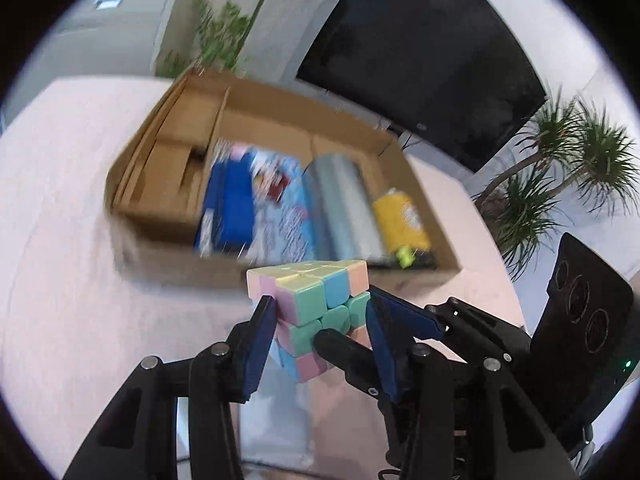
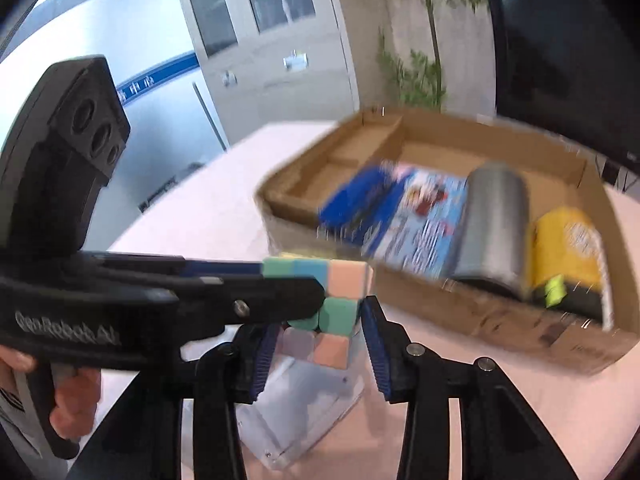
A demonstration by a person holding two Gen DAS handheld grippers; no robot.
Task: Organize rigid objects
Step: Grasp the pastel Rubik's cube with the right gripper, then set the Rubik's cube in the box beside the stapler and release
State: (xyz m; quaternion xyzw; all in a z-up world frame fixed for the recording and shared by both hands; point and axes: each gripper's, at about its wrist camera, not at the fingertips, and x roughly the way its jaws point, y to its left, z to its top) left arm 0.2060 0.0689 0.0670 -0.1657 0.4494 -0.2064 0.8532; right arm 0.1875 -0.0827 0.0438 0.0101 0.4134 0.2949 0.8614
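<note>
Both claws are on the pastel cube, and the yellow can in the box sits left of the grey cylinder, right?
Not quite. In the right wrist view the yellow can lies right of the grey cylinder in the box. Both the left claw and right claw flank the pastel cube.

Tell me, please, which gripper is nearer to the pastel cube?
Left. The left gripper clamps the pastel cube by its sides; the right gripper straddles its lower part with small gaps, seemingly not touching it.
</note>
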